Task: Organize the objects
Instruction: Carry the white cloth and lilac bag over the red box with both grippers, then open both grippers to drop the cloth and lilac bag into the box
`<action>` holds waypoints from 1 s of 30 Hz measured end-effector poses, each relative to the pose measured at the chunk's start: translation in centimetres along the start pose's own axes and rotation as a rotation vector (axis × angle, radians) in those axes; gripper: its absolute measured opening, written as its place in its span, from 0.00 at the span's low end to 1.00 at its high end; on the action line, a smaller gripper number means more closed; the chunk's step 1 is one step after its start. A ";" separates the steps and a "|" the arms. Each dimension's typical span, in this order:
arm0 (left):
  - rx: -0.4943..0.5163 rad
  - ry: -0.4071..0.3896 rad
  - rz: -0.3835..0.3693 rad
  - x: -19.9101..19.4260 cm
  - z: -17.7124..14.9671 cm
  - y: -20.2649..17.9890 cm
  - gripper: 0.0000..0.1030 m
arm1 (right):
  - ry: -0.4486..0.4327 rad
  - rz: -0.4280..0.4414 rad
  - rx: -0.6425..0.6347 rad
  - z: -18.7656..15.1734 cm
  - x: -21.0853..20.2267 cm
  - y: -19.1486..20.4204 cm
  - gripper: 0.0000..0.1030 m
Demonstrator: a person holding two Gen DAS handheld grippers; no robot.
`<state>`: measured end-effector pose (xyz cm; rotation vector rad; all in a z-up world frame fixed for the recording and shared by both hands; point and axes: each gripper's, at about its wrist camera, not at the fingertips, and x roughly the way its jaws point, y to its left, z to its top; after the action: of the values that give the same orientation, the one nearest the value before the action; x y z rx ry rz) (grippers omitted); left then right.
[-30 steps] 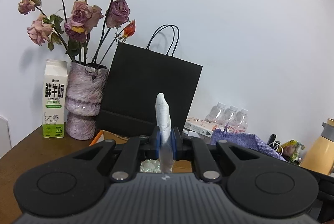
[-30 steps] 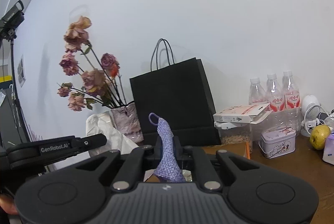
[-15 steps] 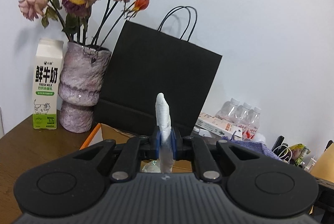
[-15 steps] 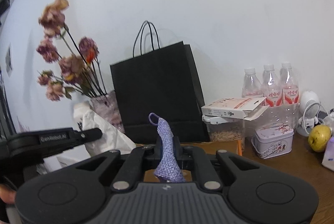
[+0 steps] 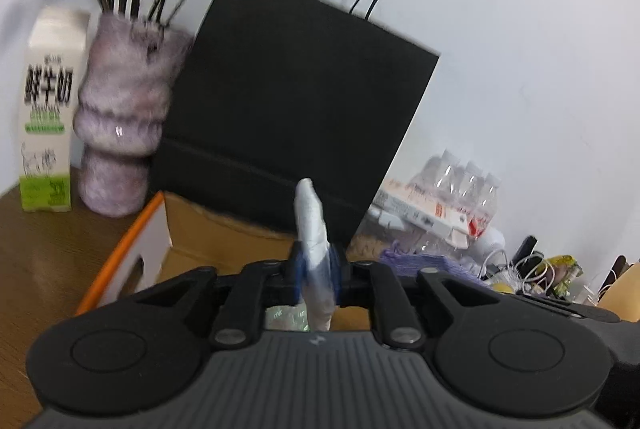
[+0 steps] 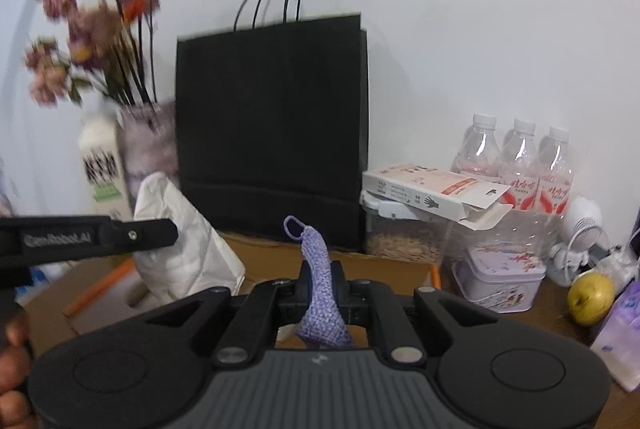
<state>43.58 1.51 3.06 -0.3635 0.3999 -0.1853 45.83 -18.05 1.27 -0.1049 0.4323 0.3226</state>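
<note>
My left gripper [image 5: 316,269] is shut on a white cloth [image 5: 313,229] that sticks up between its jaws. The cloth hangs as a white bundle in the right wrist view [image 6: 184,249], below the left gripper's arm [image 6: 88,235]. My right gripper [image 6: 320,281] is shut on a purple knitted pouch [image 6: 320,293] with a small loop on top. The pouch also shows in the left wrist view [image 5: 424,265]. Both grippers hover over an open cardboard box [image 5: 208,241] with an orange edge, in front of a black paper bag [image 5: 288,109].
A milk carton [image 5: 46,121] and a purple vase [image 5: 120,117] of dried roses stand at the left on the wooden table [image 5: 48,253]. At the right are water bottles [image 6: 516,165], a glove box [image 6: 432,189], a grain container [image 6: 404,237], a tin [image 6: 500,277] and a yellow-green fruit [image 6: 592,299].
Both grippers have moved down and closer to the black bag and the cardboard box, each still holding its item. The views have tilted and blurred with the motion.
</note>
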 end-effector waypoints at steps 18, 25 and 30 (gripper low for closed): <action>0.047 0.031 0.214 -0.8 0.5 -0.5 1.00 | 0.081 -0.051 0.013 -1.2 -0.4 -0.1 0.98; 0.081 0.014 0.223 -2.8 0.1 -1.6 1.00 | 0.057 -0.031 0.029 -1.2 -2.9 0.1 1.00; 0.083 -0.002 0.217 -5.0 -0.1 -2.0 1.00 | 0.035 -0.017 0.037 -1.2 -5.3 0.4 1.00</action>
<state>38.76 0.87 5.49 -0.2369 0.4254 0.0102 40.66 -19.39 2.47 -0.0783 0.4719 0.2967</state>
